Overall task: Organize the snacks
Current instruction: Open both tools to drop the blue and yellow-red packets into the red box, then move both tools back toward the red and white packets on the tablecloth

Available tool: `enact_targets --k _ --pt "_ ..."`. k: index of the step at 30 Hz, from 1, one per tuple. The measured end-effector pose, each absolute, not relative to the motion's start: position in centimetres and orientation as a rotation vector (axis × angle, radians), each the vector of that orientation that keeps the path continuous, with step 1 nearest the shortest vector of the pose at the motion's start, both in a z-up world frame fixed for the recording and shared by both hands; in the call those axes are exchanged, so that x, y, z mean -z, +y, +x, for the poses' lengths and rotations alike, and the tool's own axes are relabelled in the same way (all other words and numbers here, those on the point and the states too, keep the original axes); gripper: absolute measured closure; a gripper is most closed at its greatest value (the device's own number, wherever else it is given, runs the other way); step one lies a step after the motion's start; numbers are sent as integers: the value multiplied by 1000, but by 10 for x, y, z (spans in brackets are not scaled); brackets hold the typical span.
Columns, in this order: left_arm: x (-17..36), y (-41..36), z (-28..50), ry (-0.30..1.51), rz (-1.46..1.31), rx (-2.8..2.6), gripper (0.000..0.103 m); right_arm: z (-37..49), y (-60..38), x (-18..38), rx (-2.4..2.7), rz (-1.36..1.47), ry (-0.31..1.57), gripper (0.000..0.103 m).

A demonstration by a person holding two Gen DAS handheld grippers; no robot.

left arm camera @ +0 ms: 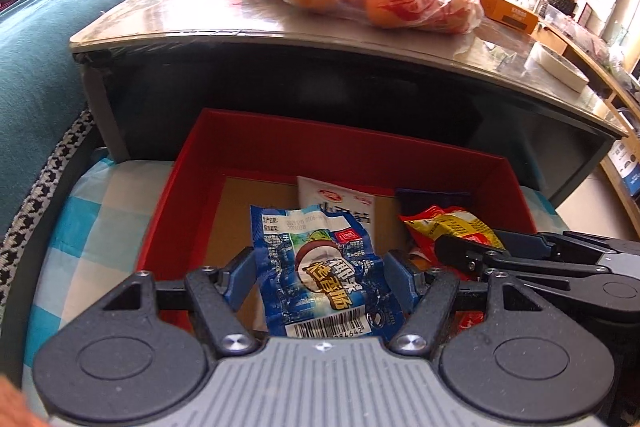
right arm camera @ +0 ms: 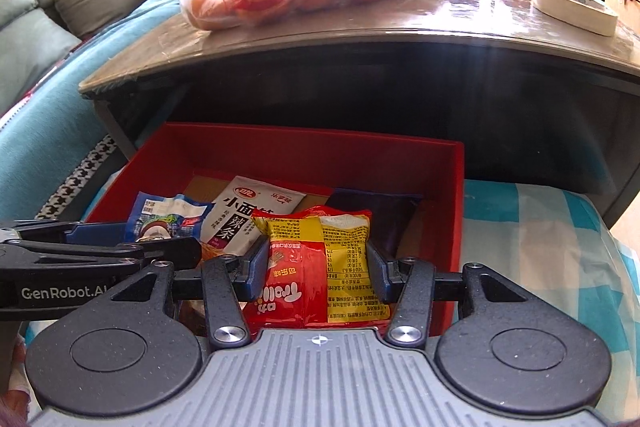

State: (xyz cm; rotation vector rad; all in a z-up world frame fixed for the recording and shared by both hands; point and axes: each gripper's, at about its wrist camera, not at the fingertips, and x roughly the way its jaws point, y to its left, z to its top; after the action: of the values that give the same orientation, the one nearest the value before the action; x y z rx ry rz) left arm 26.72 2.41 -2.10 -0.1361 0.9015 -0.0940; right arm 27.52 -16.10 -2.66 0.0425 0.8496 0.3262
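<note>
1. Looking along the left gripper [left arm camera: 318, 277], its jaws stand wide, one at each side of the blue sausage packet [left arm camera: 326, 273]. Whether the pads press on it or only flank it, I cannot tell. The packet's long axis runs straight ahead from the claw, barcode end nearest the camera, over the near-middle of the red box [left arm camera: 340, 143]. Behind it a white noodle packet [left arm camera: 338, 201] lies on the box's cardboard floor. The right gripper [left arm camera: 472, 253] enters from the right edge, over the box's right half.

2. Looking along the right gripper [right arm camera: 316, 265], its jaws are clamped on the red-and-yellow snack packet [right arm camera: 316, 267], a pad against each side. This packet also runs lengthwise away from the claw, above the near edge of the red box [right arm camera: 312, 143], right of the middle. The blue sausage packet [right arm camera: 168, 217] sits toward the left wall, with the left gripper [right arm camera: 120, 241] beside it.

3. Judging from both views, each packet is already over the box, so the coming move seems a short lowering and letting go.
</note>
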Motion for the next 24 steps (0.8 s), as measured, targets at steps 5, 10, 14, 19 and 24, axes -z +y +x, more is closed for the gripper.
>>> enact_targets --k 5,10,14,19,24 --pt "24 29 267 912 -110 60 6 278 -147 29 -316 -10 849 43" --pt "23 27 263 914 -72 48 5 272 -142 29 -305 -56 837 42" --pt "19 25 259 907 -60 51 5 267 -144 26 -300 -58 841 41" --pt "12 19 252 889 -39 52 4 260 -147 21 -288 -74 840 37" --pt "3 14 244 874 -44 64 3 252 -152 16 -281 -75 837 36"
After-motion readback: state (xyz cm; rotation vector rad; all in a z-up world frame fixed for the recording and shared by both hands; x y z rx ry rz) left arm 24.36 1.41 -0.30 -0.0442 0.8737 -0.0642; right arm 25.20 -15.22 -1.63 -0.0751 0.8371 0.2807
